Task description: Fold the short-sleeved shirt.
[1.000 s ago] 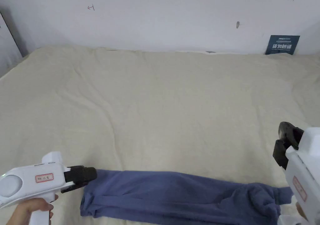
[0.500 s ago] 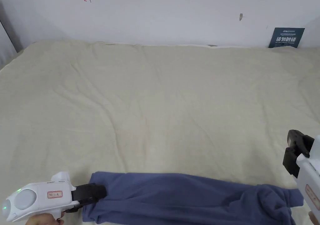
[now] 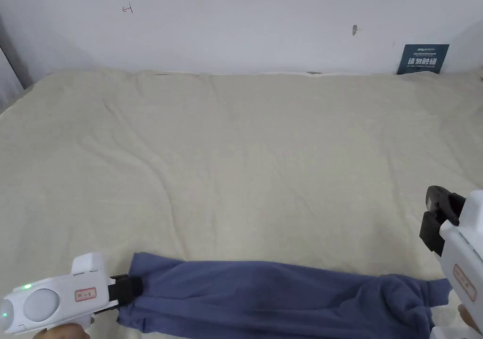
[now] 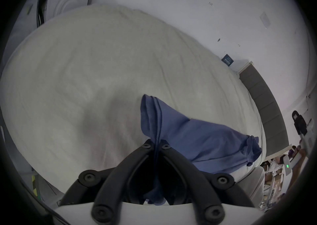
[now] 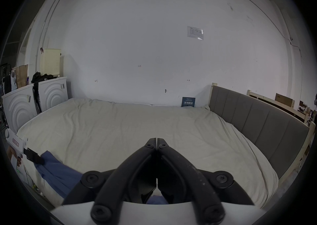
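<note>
One blue short-sleeved cotton shirt (image 3: 273, 297), folded into a long strip along the lower edge of the head view. Two white handheld claws with black jaws: left claw (image 3: 123, 290) at lower left, right claw (image 3: 436, 219) at lower right. One bed with a cream wrinkled sheet (image 3: 245, 156) across the middle. One dark blue rectangular sign (image 3: 422, 58) at upper right, against one white wall (image 3: 236, 19). Two white appliances with round ribbed fronts (image 5: 34, 98) at middle left of the right gripper view. One cream perforated plastic basket (image 5: 50, 61) above them. One grey padded headboard (image 5: 257, 117) at right.
</note>
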